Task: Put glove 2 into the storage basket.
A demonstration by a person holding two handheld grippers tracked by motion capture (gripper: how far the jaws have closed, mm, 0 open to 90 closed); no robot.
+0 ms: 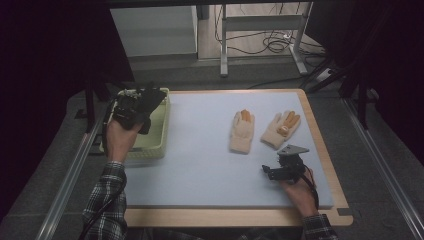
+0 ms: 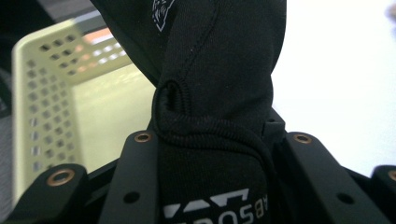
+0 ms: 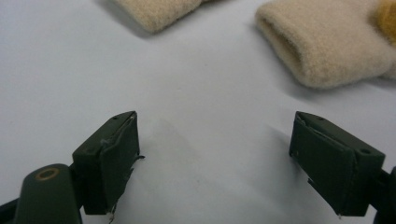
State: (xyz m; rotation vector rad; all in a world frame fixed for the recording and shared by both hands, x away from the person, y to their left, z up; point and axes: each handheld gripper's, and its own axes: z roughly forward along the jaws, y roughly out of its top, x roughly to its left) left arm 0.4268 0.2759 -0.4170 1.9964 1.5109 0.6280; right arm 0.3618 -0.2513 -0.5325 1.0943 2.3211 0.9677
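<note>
A black glove [image 1: 151,101] hangs from my left gripper [image 1: 135,109], just above the pale green basket [image 1: 150,148] at the table's left edge. In the left gripper view the jaws are shut on the black glove [image 2: 219,70] at its cuff, with the perforated basket [image 2: 42,93] behind. Two cream knitted gloves with orange fingertips lie on the mat, one [image 1: 242,131] left of the other [image 1: 281,129]. My right gripper [image 1: 282,166] rests low near them, open, with nothing between its pads [image 3: 112,158]. Both cream cuffs [image 3: 322,42] lie just ahead of it.
A light grey mat [image 1: 200,165] covers the wooden table [image 1: 225,217]. A metal rail [image 1: 65,180] runs along the left side. Table legs and cables [image 1: 270,42] stand beyond the far edge.
</note>
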